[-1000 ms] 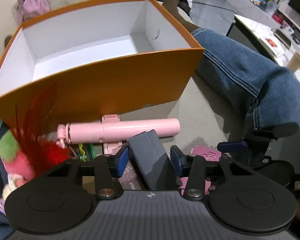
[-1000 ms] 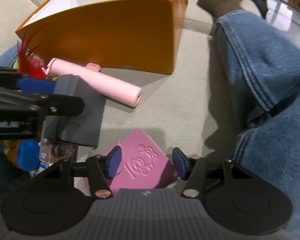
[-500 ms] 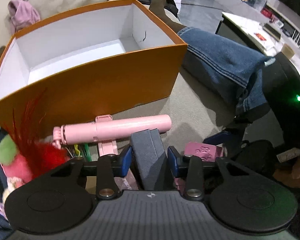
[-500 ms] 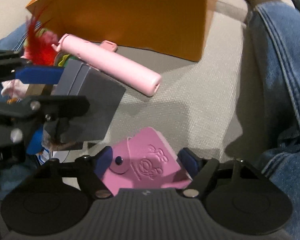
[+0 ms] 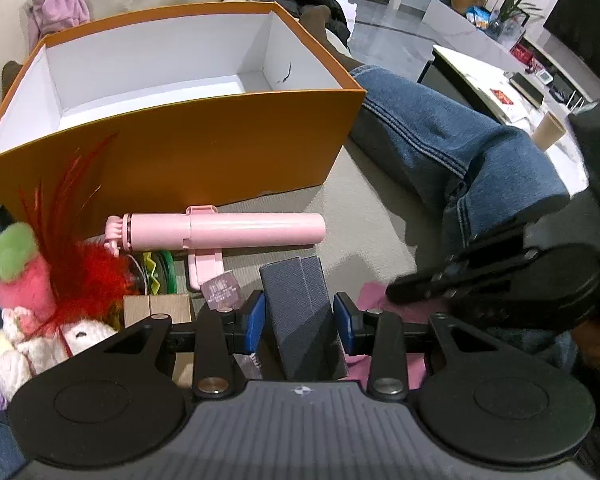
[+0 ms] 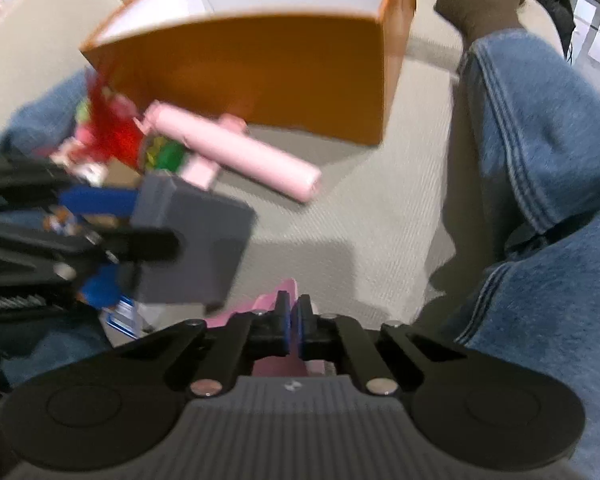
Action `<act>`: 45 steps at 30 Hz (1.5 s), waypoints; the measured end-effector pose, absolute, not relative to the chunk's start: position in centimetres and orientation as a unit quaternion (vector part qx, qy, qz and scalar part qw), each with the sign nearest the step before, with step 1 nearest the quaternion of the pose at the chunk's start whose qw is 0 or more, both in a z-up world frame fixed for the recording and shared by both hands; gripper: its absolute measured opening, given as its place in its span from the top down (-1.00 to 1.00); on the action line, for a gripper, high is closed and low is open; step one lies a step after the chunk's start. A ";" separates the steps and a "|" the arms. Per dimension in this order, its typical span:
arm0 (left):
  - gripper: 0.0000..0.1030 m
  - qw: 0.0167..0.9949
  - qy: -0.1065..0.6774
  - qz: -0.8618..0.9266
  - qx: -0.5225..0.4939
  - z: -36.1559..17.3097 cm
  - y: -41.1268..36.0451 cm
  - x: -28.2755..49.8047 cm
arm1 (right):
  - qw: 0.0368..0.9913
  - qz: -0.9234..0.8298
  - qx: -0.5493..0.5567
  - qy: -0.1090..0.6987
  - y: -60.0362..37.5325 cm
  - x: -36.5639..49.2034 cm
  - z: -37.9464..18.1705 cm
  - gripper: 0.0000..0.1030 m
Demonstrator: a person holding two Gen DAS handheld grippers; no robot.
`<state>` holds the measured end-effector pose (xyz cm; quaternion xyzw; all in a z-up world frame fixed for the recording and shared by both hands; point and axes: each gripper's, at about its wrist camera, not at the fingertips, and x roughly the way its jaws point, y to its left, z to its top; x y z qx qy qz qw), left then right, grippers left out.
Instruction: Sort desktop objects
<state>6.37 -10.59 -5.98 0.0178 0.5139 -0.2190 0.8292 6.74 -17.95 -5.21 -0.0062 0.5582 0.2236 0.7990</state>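
My left gripper (image 5: 300,320) is shut on a dark grey box (image 5: 298,300), blue pads pressing its two sides; the right wrist view shows that box (image 6: 192,248) held clear of the cushion. My right gripper (image 6: 295,320) is shut on a thin pink pouch (image 6: 268,304), whose edge shows between the pads; from the left wrist it appears as a pink patch (image 5: 374,294) under the right gripper's black fingers. An open, empty orange box (image 5: 200,152) with white inside stands beyond. In front of it lies a pink selfie stick (image 5: 228,230).
A plush toy with red feathers (image 5: 20,280), a wooden block (image 5: 156,308) and a green-yellow item (image 5: 160,272) crowd the left. A person's jeans leg (image 5: 460,140) lies along the right, its socked foot (image 6: 488,0) beside the orange box. Beige cushion (image 5: 372,216) lies between.
My right gripper's jaws closed from wide apart onto the pink pouch and rose with it. My left gripper closed on the grey box and lifted it a little.
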 end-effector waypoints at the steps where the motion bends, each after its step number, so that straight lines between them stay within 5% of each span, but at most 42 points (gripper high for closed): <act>1: 0.18 0.830 0.513 -0.218 0.015 -5.9 -10.4 6.3 | 0.807 0.221 -0.011 0.547 -17.6 6.7 -4.4 0.98; 7: 0.18 0.830 0.515 -0.214 0.003 -6.1 -9.8 6.0 | 0.842 0.209 -0.051 0.494 -16.4 6.0 -1.2 1.00; 22: 0.19 0.814 0.537 -0.221 -0.026 -8.0 -11.0 6.4 | 0.827 0.233 -0.083 0.504 -14.6 4.5 -1.8 0.93; 27: 0.19 0.813 0.538 -0.220 -0.029 -7.9 -11.0 6.4 | 0.836 0.228 -0.122 0.483 -14.2 3.9 -1.7 0.66; 30: 0.19 0.812 0.540 -0.219 -0.036 -7.9 -10.9 6.5 | 0.848 0.206 -0.170 0.458 -13.9 3.3 -1.9 0.15; 32: 0.19 0.813 0.539 -0.219 -0.032 -8.0 -11.0 6.5 | 0.854 0.192 -0.196 0.443 -13.9 3.2 -2.1 -0.02; 45: 0.19 0.811 0.539 -0.224 -0.026 -7.8 -11.0 6.2 | 0.827 0.223 -0.135 0.497 -16.2 4.1 -2.3 -0.03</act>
